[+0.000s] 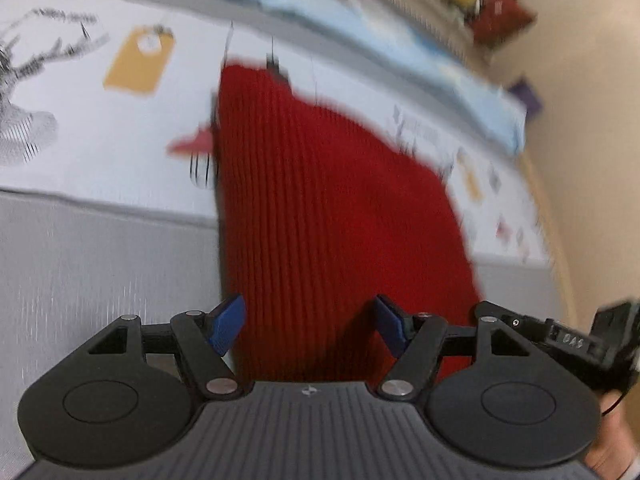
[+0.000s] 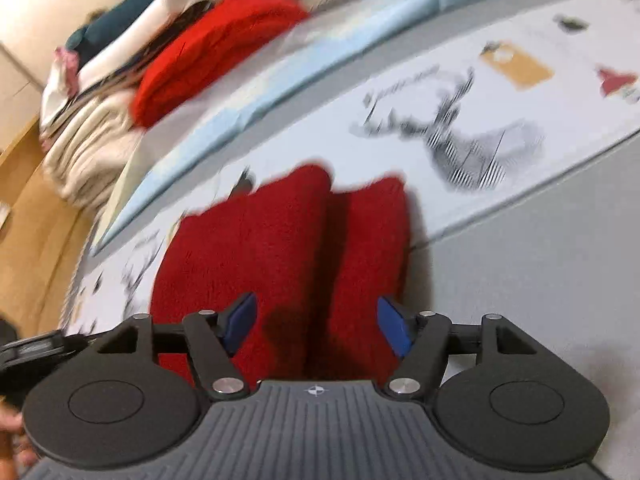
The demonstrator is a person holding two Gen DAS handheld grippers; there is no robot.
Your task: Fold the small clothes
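Note:
A red ribbed knit garment (image 1: pixel 320 200) lies on a white printed cloth over a grey surface. In the right wrist view it (image 2: pixel 280 248) shows as two side-by-side lobes with a crease between them. My left gripper (image 1: pixel 310 326) is open, its blue pads (image 1: pixel 228 326) spread above the near end of the garment, holding nothing. My right gripper (image 2: pixel 316 326) is open too, its blue pads (image 2: pixel 394 330) spread above the garment's near edge. Both views are blurred by motion.
The white cloth (image 2: pixel 460 92) carries a reindeer print and tan tag prints. A light blue sheet (image 2: pixel 280 68) lies beyond it. A pile of clothes with a red knit (image 2: pixel 208 48) on top sits at the far left. The other gripper (image 1: pixel 580 344) shows at right.

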